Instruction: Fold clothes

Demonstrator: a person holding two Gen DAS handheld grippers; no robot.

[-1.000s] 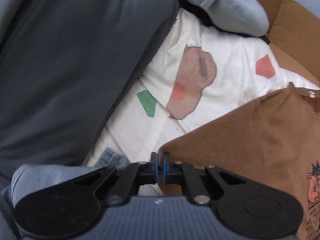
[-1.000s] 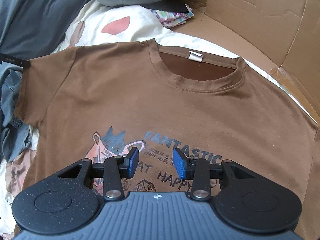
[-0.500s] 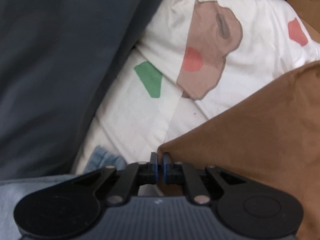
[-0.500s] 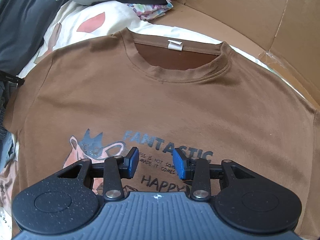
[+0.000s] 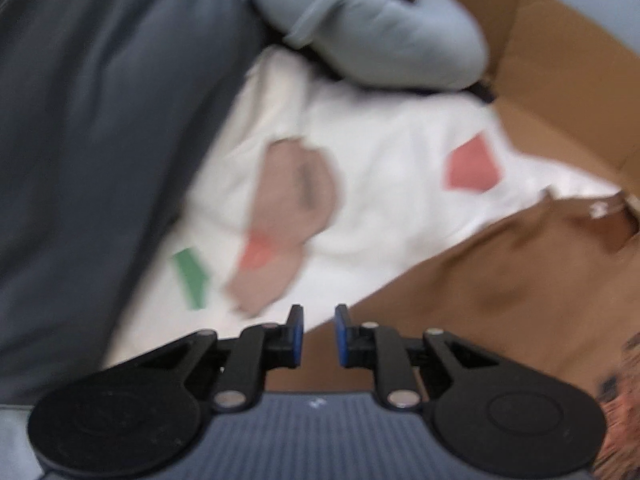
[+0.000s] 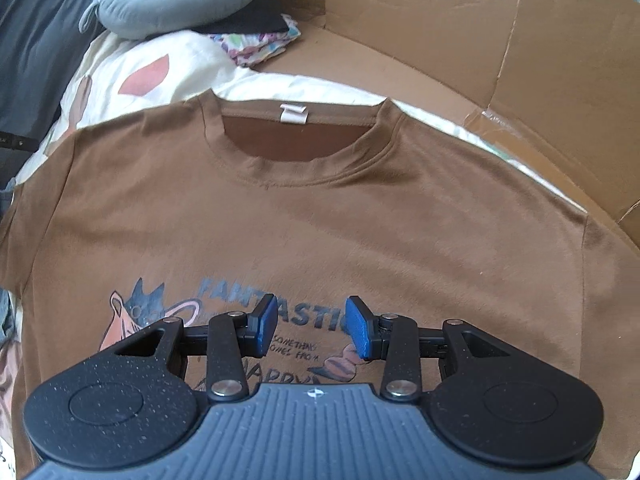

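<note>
A: Two claws, both empty now. The left gripper (image 5: 318, 334) lets go of the sleeve; jaws opening, nothing between.

B: So the brown printed cotton t-shirt (image 6: 320, 224) lies flat on the white patterned bedsheet (image 5: 384, 168), ready for folding. The right gripper (image 6: 312, 326) hovers half-open above the print.

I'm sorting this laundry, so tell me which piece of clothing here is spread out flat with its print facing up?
The brown T-shirt, collar away from the right gripper hovering over its "FANTASTIC" print. The colourful patterned garment behind it lies bunched beside the grey neck pillow.

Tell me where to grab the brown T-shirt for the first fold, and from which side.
Grip the T-shirt at its left sleeve edge, coming in from the left. It lies flat, print up, so only the outer edges give the jaws a layer to pinch.
</note>
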